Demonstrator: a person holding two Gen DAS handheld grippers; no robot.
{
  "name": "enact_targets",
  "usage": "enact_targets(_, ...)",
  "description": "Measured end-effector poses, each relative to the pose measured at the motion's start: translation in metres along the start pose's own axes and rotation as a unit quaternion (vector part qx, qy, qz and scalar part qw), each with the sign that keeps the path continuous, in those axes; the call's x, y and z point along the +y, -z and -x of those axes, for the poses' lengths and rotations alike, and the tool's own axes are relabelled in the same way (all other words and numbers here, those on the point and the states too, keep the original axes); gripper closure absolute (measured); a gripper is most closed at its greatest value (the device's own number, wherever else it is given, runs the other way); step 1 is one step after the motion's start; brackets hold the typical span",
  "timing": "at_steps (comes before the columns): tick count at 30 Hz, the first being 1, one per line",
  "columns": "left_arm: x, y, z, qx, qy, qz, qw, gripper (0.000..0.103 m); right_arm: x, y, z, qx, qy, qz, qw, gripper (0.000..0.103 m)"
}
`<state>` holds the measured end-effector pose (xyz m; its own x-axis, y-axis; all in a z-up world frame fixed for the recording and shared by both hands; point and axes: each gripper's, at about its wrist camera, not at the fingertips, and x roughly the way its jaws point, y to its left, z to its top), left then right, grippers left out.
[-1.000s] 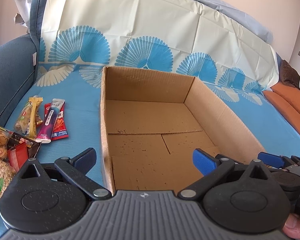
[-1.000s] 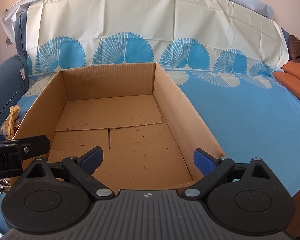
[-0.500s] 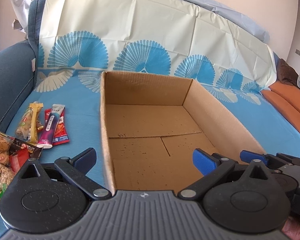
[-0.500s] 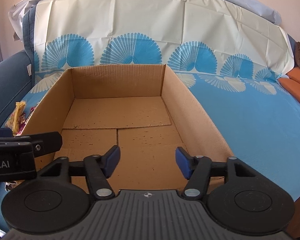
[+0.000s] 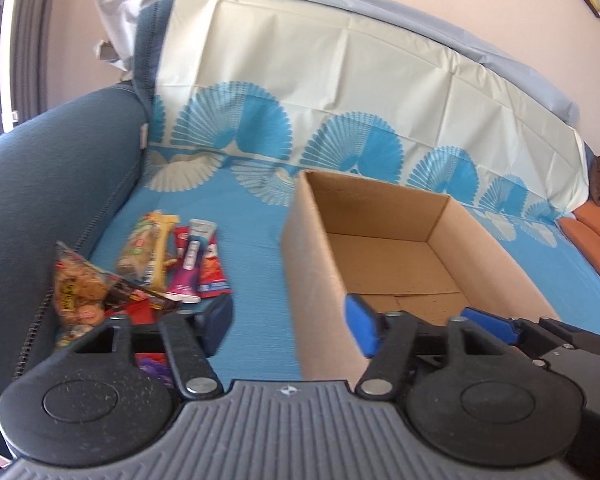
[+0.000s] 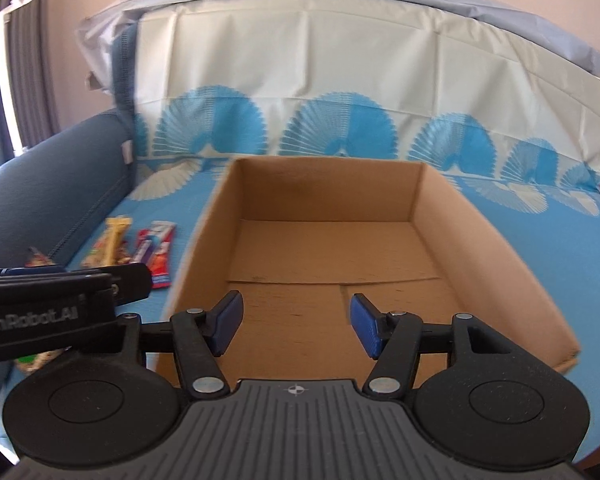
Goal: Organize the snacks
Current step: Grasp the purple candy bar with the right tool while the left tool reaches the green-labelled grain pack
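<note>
An empty cardboard box stands open on the blue sofa cover. Left of it lie several snack packets: a yellow bar, a purple and white stick, a red packet and a bag of crackers. My left gripper is open and empty, above the cover at the box's near left corner. My right gripper is open and empty over the box's near edge. The right gripper's blue tip shows in the left wrist view.
A dark blue sofa armrest rises left of the snacks. The covered backrest stands behind the box. An orange cushion lies at the far right. Blue cover stretches right of the box.
Both grippers have pulled back and swung left, so more of the armrest and snacks shows. The left jaws have narrowed a little. The right jaws, narrower half a second ago, stand slightly wider.
</note>
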<state>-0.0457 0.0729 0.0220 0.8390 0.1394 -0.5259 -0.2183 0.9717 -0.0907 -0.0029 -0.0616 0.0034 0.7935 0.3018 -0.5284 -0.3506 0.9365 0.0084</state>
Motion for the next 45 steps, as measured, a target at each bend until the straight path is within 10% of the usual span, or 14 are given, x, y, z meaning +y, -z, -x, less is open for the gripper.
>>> enact_targets(4, 0.029, 0.003, 0.011, 0.005, -0.02, 0.022, 0.9996, 0.059, 0.042, 0.001, -0.002, -0.01, -0.04, 0.024, 0.999, 0.049)
enact_targets(15, 0.133, 0.038, 0.007, 0.029, -0.067, 0.145, 0.9868, 0.059, 0.125, 0.015, -0.014, 0.025, -0.127, 0.072, 0.989, 0.053)
enact_targets(24, 0.168, 0.055, -0.014, 0.093, -0.061, 0.238, 0.9649, 0.046, 0.156, 0.035, -0.051, 0.122, -0.166, 0.108, 0.972, 0.048)
enact_targets(34, 0.169, 0.055, -0.018, 0.102, -0.061, 0.243, 0.9628, 0.037, 0.157, 0.062, -0.068, 0.176, -0.15, 0.132, 0.964, 0.048)
enact_targets(39, 0.163, 0.055, -0.019, 0.103, -0.068, 0.236, 0.964, 0.031, 0.146, 0.07, -0.06, 0.157, -0.169, 0.131, 0.964, 0.078)
enact_targets(45, 0.155, 0.052, -0.021, 0.109, -0.09, 0.225, 0.964, 0.024, 0.139, 0.071, -0.05, 0.121, -0.162, 0.164, 0.965, 0.083)
